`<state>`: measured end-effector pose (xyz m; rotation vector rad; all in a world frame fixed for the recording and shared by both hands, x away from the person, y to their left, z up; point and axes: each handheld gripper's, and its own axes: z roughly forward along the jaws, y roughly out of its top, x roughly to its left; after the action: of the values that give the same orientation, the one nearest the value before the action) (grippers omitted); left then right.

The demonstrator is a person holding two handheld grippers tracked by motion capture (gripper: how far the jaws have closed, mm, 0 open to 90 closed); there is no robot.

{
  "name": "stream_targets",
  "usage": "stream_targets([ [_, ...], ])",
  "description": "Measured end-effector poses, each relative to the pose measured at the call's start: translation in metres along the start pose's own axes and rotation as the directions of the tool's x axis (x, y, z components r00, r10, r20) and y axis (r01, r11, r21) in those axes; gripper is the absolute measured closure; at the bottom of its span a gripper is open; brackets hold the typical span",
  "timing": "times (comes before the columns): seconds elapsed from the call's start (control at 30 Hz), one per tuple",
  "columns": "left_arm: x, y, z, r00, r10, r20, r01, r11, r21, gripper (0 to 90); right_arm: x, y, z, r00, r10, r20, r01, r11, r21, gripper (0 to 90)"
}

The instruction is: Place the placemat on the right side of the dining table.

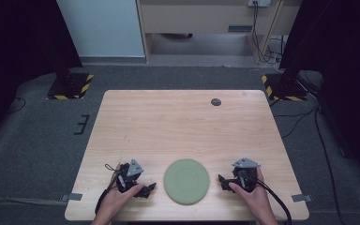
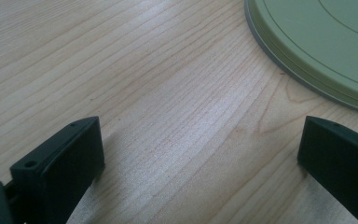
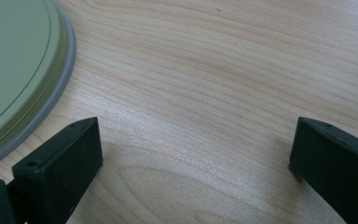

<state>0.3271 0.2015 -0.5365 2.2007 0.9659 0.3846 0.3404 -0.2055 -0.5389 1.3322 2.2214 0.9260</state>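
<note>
High view: green plate (image 1: 186, 181) between grippers

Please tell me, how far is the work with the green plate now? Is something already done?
Nothing looks done yet. The green plate lies flat on the table, near its front edge, untouched. In hand: the left claw and right claw rest open on either side of it, both empty, with only bare wood between their jaws. Everything is left: no grasp has started, and the goal itself is not shown.

Green plate (image 1: 186, 181) between grippers, bare table (image 1: 178, 126) beyond
</note>
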Motion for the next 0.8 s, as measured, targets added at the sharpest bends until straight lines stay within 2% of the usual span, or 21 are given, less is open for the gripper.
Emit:
stream_targets([
  [0.13,0.000,-0.001,-0.001,0.9999,-0.010,-0.013,0.010,0.9999,-0.008,2.2,0.000,0.000,-0.001,1.0000,-0.006,-0.005,0.006,1.000,-0.007,5.3],
  [0.27,0.000,-0.003,-0.007,0.9996,0.000,-0.027,0.000,0.9999,-0.016,3.2,0.005,0.000,-0.005,0.9996,-0.024,-0.015,0.024,1.000,-0.017,5.7],
  [0.37,0.001,-0.004,-0.013,0.9997,-0.017,-0.018,0.016,0.9990,-0.041,3.1,0.008,0.001,-0.009,0.9987,-0.043,-0.028,0.043,0.999,-0.034,5.7],
  [0.5,0.000,-0.005,-0.020,0.9996,-0.018,-0.021,0.017,0.9978,-0.064,3.3,0.012,0.002,-0.013,0.9974,-0.051,-0.051,0.049,0.998,-0.047,5.4],
  [0.7,-0.006,-0.004,-0.021,1.0000,0.005,-0.003,-0.005,0.9981,-0.062,3.5,0.015,0.003,-0.019,0.9956,-0.062,-0.070,0.058,0.996,-0.065,5.3],
  [0.8,-0.009,-0.004,-0.020,0.9999,0.002,0.012,-0.001,0.9973,-0.073,3.5,0.017,0.002,-0.019,0.9940,-0.076,-0.078,0.071,0.996,-0.061,5.5],
])
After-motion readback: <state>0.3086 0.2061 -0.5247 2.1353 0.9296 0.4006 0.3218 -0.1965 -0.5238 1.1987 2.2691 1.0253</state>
